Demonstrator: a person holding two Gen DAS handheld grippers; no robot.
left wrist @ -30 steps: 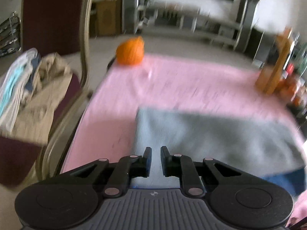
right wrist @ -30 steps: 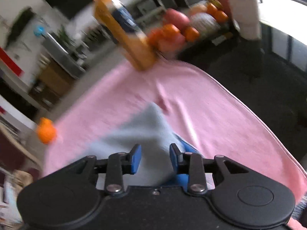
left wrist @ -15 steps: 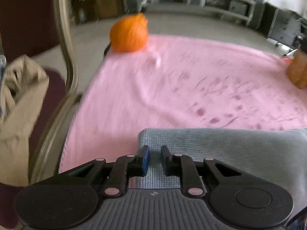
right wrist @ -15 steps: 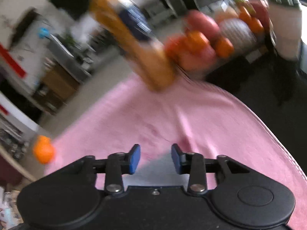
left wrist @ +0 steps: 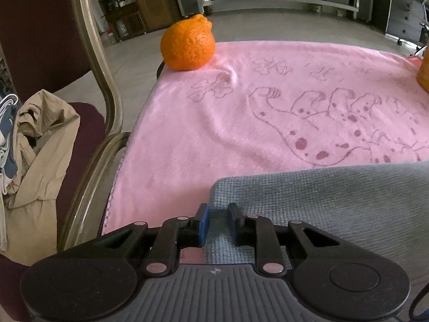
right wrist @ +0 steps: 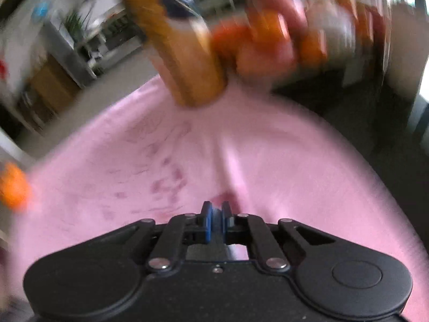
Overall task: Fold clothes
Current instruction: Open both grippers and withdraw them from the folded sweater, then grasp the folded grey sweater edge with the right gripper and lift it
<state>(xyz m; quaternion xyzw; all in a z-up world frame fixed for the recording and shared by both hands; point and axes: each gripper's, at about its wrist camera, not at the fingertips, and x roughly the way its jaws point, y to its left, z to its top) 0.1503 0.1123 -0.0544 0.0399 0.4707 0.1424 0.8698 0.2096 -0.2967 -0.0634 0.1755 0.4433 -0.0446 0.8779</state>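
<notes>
A: Where is the grey waffle-knit garment (left wrist: 335,204) lying?

B: On the pink towel-covered worktop (left wrist: 241,123); the left gripper (left wrist: 216,221) is straddling its corner, jaws apart.

A: The right gripper (right wrist: 216,220)?

B: Nearly closed (contents unclear, blurred). Keep edges aligned.

One grey cloth (left wrist: 335,201) lies on one pink towel (left wrist: 241,123). There is one orange (left wrist: 187,45) at the corner, one orange bottle (right wrist: 182,53), and one chair (left wrist: 93,80) piled with clothes (left wrist: 34,147). Two hand-held grippers, left (left wrist: 217,222) and right (right wrist: 216,220).
</notes>
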